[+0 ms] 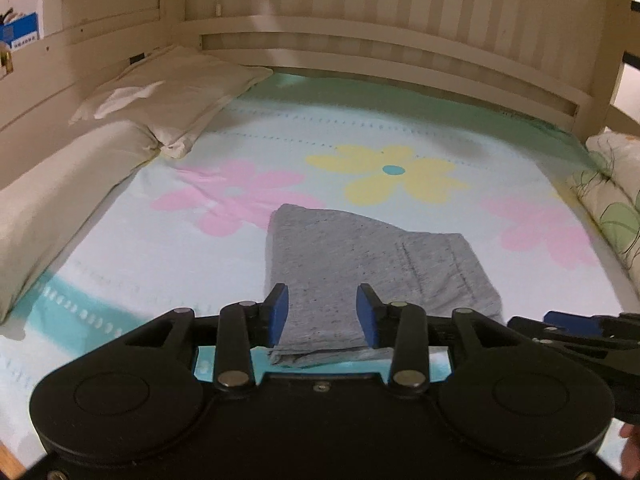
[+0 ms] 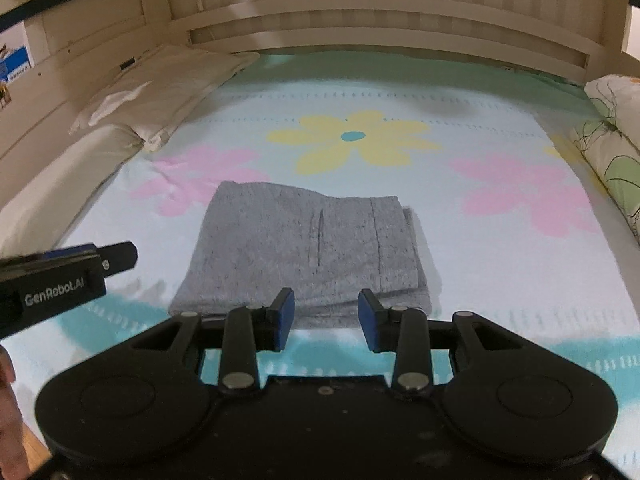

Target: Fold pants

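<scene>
Grey pants (image 1: 360, 256) lie folded into a compact rectangle on the flowered bedsheet (image 1: 160, 264); a seam and a pocket slit show on top of the pants (image 2: 304, 248). My left gripper (image 1: 323, 312) hovers over their near edge, open, blue pads apart, with the cloth lying flat below and not pinched. From the right wrist view the left gripper (image 2: 120, 256) hangs off the pants' left side, holding nothing. My right gripper (image 2: 326, 316) is open over the near edge, nothing between its pads. The right gripper (image 1: 568, 324) also shows at the left wrist view's right edge.
White pillows (image 1: 168, 92) and a long cushion (image 1: 52, 200) line the left side. A leaf-print quilt (image 2: 616, 152) lies along the right. A cream slatted bed rail (image 1: 380, 52) closes the far end. A person's hand (image 2: 10, 420) shows at lower left.
</scene>
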Tool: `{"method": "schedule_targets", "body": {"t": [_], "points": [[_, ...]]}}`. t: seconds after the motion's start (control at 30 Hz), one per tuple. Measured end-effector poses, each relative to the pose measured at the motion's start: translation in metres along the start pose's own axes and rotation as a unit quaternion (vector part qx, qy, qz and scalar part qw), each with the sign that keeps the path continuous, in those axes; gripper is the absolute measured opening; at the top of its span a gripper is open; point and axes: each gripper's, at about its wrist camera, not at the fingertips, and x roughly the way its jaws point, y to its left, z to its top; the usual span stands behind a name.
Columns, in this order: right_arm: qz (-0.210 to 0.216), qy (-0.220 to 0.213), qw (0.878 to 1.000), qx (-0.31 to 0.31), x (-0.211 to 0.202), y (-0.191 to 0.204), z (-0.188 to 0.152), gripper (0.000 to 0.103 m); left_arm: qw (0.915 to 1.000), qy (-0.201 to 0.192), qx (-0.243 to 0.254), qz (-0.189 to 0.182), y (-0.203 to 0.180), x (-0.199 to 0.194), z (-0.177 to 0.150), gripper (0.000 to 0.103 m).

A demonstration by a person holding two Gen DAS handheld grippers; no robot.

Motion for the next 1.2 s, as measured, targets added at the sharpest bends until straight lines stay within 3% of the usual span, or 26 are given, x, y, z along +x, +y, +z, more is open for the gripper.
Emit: {"method": "schedule_targets", "body": {"t": [1.2], "points": [[-0.005,0.020,1.000,-0.017,0.005,-0.007,-0.014,0.038,0.9991,0.034,0.016,-0.020,-0.012,0.012,-0.016,0.048]]}}
